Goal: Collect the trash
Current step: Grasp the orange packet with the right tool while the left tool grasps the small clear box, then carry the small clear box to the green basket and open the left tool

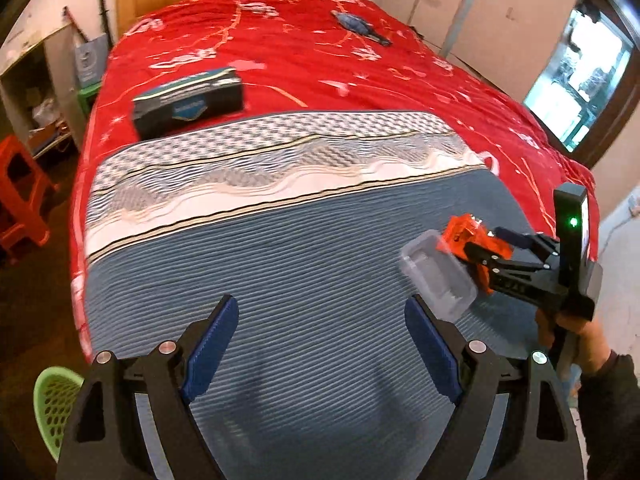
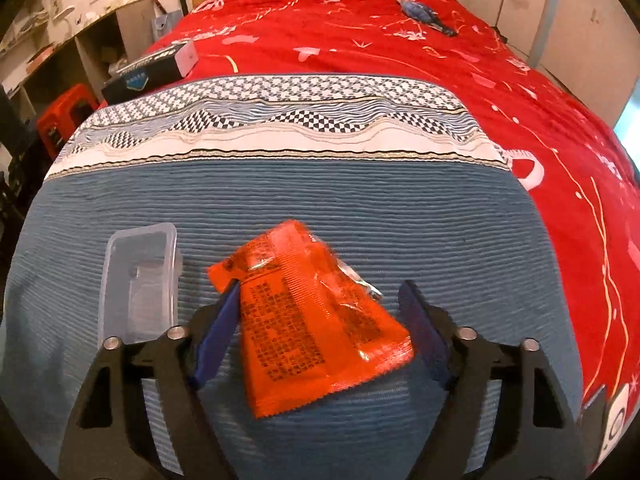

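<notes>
Right wrist: orange wrapper (image 2: 320,316) lies between spread fingers (image 2: 218,340).

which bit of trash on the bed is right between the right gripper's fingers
The orange wrapper. It lies between the open right gripper, while the clear plastic tray sits off to its left and the dark box lies farther up the bed.

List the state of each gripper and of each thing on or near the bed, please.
left gripper, open, holds nothing.
right gripper, open, jaws wide on both sides of the wrapper.
orange wrapper, crumpled, not clamped.
clear container, no lid, empty, lies on the blue blanket.
dark box, closed, lies on the red cover.
green basket, mostly out of view, contents hidden.
</notes>
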`<state>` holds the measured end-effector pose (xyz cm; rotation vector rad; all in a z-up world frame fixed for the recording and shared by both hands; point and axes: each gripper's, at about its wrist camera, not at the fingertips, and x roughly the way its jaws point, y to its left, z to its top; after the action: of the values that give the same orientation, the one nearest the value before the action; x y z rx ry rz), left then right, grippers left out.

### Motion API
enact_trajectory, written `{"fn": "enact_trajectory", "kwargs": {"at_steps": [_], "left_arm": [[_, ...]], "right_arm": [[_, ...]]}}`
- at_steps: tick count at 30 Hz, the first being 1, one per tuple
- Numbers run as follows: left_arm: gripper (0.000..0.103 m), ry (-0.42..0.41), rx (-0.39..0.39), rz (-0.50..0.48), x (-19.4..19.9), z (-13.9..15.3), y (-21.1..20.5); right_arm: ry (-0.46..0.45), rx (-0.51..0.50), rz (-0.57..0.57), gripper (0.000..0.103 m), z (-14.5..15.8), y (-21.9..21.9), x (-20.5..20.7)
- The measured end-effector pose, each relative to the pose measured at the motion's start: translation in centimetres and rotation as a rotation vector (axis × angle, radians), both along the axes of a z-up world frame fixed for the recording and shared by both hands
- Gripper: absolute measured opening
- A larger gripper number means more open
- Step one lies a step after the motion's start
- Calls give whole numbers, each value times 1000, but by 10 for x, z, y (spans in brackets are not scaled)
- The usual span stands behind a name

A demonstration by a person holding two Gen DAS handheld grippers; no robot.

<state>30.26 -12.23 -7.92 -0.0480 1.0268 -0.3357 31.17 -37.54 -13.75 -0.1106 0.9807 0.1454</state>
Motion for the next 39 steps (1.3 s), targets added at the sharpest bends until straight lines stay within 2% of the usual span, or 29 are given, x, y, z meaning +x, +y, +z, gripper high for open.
{"fn": "enact_trajectory", "kwargs": {"at_steps": [4, 9, 17, 20, 23, 26, 28, 29, 33, 39], "left_arm": [[81, 13, -21, -51, 9, -9, -30], [76, 53, -53, -91, 19, -23, -61], [68, 124, -51, -91, 36, -55, -92], [61, 148, -54, -73, 41, -65, -95], [49, 166, -54, -59, 44, -74, -97], [34, 166, -49, -50, 45, -78, -97], [20, 170, -59, -49, 44, -78, -92], [16, 172, -67, -50, 44, -78, -90], [7, 153, -81, -41, 32, -68, -75], [6, 79, -86, -24, -2, -36, -38]], "right_arm": [[-12, -12, -3, 63, 4, -3, -9], [-30, 23, -34, 61, 11, -16, -26], [-62, 75, -63, 61, 24, -31, -50], [-74, 90, -62, 61, 29, -32, -61], [-83, 103, -61, 61, 32, -30, -70], [-92, 124, -63, 61, 35, -26, -81], [-93, 127, -62, 61, 36, -24, -86], [-95, 132, -63, 61, 37, -22, -91], [-101, 166, -73, 61, 42, -16, -104], [-125, 208, -66, 61, 53, 7, -129]]}}
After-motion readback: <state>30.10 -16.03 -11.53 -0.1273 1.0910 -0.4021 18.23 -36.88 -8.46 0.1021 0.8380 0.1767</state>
